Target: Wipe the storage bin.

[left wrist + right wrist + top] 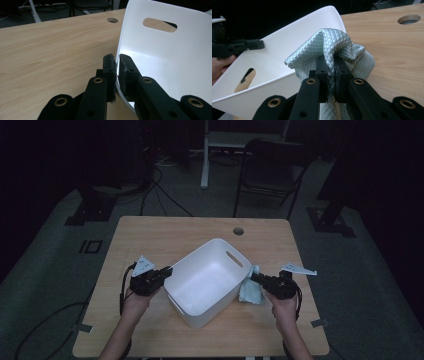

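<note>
From above, the white bin (207, 282) sits diagonally mid-desk (150, 235), tipped, mouth toward the far left. Left gripper view: left claw (117, 65) pinches its rim. Right gripper view: right claw (331, 65) grips the teal cloth (329, 40) beside the bin.

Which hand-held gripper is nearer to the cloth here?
Right. The right hand-held gripper is shut on the cloth, just outside the bin. The left hand-held gripper is across the bin, clamped on its opposite rim.
</note>
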